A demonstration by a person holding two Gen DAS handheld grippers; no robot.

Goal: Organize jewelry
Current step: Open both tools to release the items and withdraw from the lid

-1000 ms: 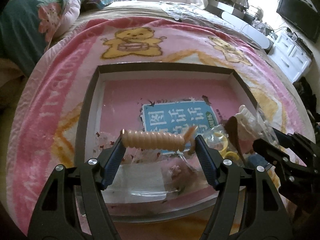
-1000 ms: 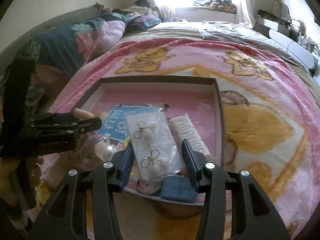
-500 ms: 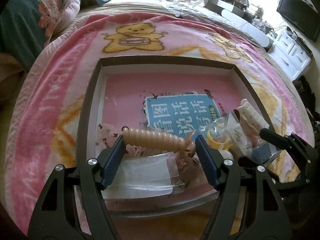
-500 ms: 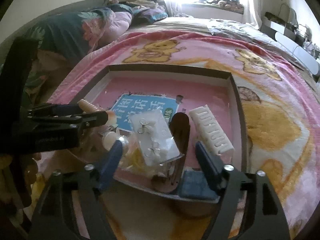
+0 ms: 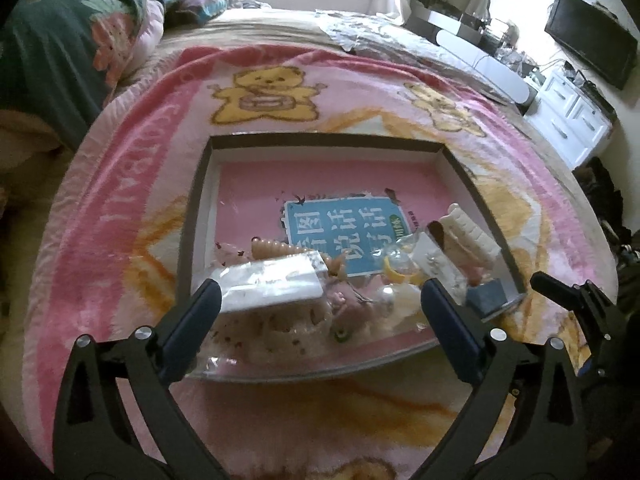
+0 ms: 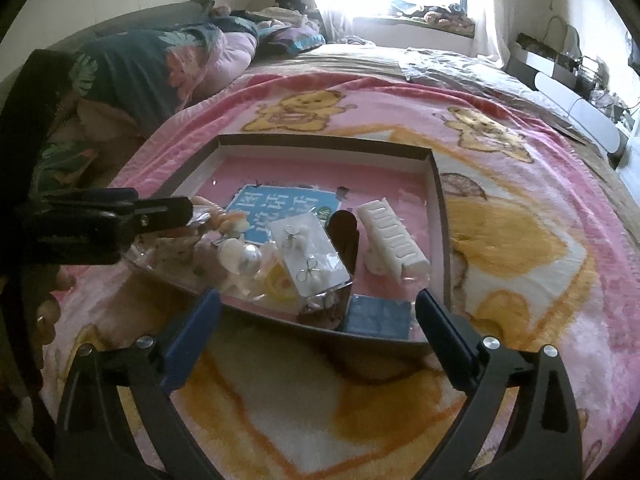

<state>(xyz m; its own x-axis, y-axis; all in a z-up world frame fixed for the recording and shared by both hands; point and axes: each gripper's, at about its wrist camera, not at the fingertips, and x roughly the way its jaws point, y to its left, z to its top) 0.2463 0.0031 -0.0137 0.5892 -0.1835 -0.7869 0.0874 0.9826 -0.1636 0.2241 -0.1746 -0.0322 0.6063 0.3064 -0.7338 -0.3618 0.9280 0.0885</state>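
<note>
A pink bear-print blanket (image 6: 500,240) covers the bed and carries a dark-rimmed shallow box (image 6: 320,142). The jewelry lies along the box's near edge: a white comb clip (image 6: 392,236) at right, an earring card (image 6: 310,260) in the middle. Left gripper (image 5: 320,308) and right gripper (image 6: 318,314) both gape wide, empty.

Bagged earrings (image 6: 308,258), white comb (image 6: 390,236) — flat in tray (image 6: 328,144)
</note>
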